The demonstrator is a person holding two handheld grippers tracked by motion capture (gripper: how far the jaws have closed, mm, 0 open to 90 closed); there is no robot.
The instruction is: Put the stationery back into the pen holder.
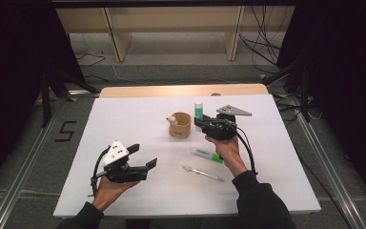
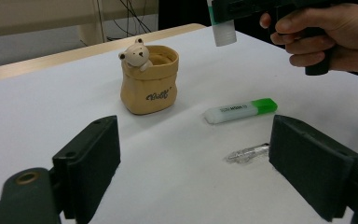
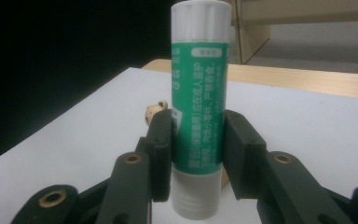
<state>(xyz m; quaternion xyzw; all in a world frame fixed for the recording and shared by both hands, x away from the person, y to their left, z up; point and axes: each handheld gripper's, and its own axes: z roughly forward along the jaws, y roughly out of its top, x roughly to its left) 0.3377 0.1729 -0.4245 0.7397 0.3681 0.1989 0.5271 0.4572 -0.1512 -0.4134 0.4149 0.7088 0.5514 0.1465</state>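
Overhead, we are seeing the right gripper holding a green-and-white glue stick upright, just right of the bear-faced tan pot on the white worktop. The left gripper is hovering near the front left, jaws spread wide with nothing between them. A green highlighter and a clear pen are lying beside the right forearm.

Along the left gripper, we are looking between its wide-open jaws at the pot, the highlighter and the pen; the glue stick is hanging above, seemingly clear of the worktop.

Along the right gripper, both jaws are pressing the glue stick at mid-body, cap downward.
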